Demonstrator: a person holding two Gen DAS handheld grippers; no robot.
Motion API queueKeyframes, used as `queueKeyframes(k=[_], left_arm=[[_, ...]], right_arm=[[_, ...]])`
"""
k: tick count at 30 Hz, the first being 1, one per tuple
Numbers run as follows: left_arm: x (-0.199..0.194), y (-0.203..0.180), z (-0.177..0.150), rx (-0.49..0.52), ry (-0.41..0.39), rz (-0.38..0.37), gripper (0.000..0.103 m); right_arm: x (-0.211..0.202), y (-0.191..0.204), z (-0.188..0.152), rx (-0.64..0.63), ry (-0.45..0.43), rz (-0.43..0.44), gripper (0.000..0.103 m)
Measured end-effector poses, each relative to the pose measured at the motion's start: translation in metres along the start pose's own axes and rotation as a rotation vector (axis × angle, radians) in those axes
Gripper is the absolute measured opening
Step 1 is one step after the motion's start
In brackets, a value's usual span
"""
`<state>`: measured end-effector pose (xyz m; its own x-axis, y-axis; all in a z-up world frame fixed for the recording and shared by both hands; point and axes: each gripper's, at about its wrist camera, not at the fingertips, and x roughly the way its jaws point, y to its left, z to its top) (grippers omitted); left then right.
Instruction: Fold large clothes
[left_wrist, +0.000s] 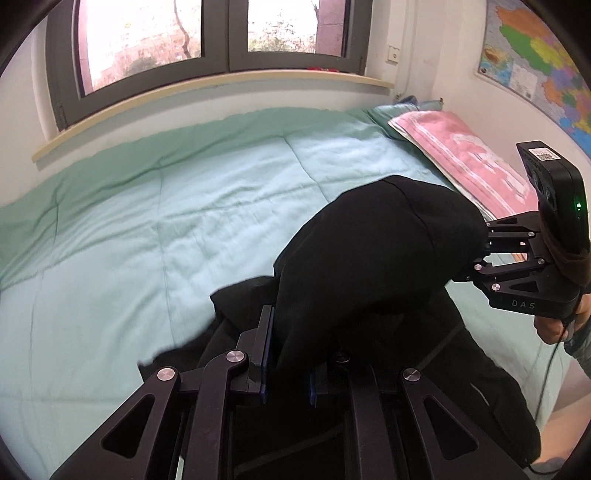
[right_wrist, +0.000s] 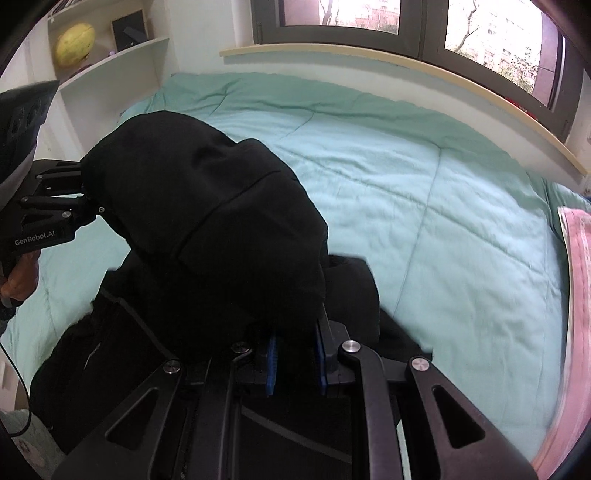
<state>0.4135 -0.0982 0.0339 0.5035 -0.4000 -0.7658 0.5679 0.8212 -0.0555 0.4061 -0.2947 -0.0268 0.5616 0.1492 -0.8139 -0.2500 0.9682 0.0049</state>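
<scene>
both claws were clamped on the same black garment (left_wrist: 369, 251), which hung in a raised, ballooning hump between them over the bed's pale green quilt (left_wrist: 147, 229). left claw (left_wrist: 286, 354) was nearly closed, pads pinching a bunched edge of fabric. right claw (right_wrist: 295, 354) was likewise nearly closed on a thick wad of cloth. the garment's lower part still lay on the quilt beneath the lifted part, with a sleeve-like roll (right_wrist: 354, 291) just beside the right claw.

risks, as judged:
- each grip looked like a bunch and not a clean corner; extra layers could have slid out mid-carry and dropped one side.
- the trailing part on the quilt could have dragged and rucked, so the fold would land crooked.
- uneven height or pace between the claws would have skewed the fold line.
- the pink pillow (left_wrist: 465, 162) lay near the garment's far side; the swung cloth could have caught on it.
</scene>
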Motion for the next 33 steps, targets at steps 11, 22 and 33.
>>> queueKeyframes(k=[11, 22, 33], left_arm=[[-0.019, -0.018, -0.076, -0.043, 0.080, 0.007, 0.014], [0.001, 0.002, -0.183, -0.269, 0.249, -0.078, 0.017], [-0.090, 0.037, -0.145, -0.364, 0.042, -0.168, 0.025]], right_arm=[[-0.013, 0.044, -0.056, 0.018, 0.044, 0.015, 0.019], [0.004, 0.044, -0.127, 0.127, 0.192, -0.005, 0.019], [-0.140, 0.004, -0.104, 0.230, -0.070, -0.034, 0.051]])
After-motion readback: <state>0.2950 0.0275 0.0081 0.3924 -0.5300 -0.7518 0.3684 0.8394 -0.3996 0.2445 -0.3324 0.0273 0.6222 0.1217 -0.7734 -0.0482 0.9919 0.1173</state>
